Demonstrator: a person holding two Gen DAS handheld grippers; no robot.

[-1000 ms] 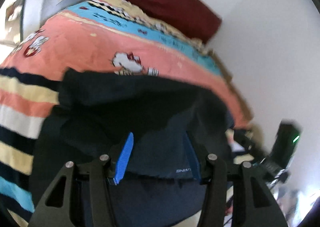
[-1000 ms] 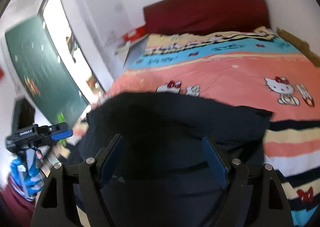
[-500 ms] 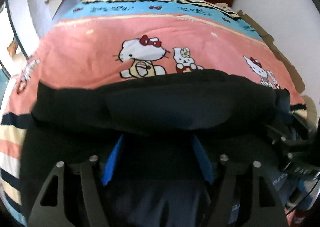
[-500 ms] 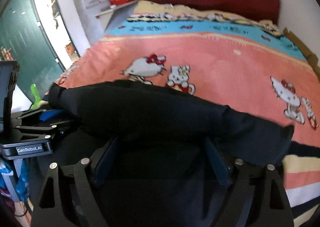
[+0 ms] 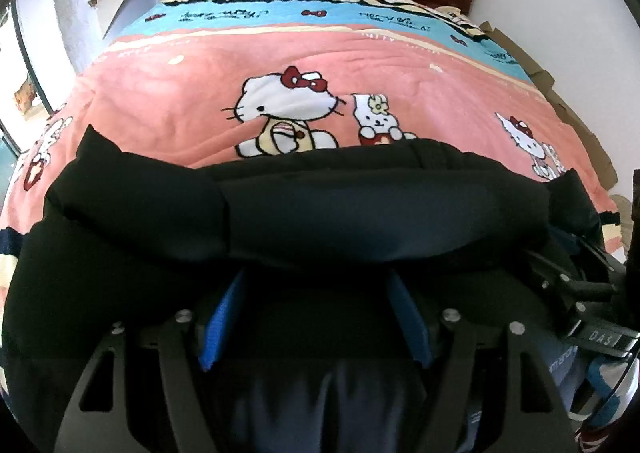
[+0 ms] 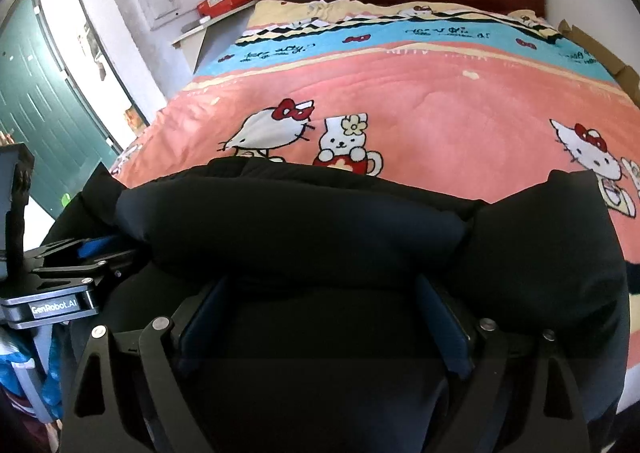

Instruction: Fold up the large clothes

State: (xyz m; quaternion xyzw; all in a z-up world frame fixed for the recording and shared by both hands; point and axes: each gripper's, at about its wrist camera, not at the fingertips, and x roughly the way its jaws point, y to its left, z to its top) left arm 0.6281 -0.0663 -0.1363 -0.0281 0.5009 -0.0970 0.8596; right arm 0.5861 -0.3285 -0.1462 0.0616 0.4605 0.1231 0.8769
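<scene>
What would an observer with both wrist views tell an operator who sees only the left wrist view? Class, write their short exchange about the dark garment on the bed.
Operator: Is the right gripper pinching the garment?
Observer: No. The right gripper has just been opening. Its jaws stand wide, with the dark garment lying between them, not pinched.
Operator: What stands off the bed on the shelf side?
Observer: A green door, off the side of the bed and nearer the camera than the shelf.
</scene>
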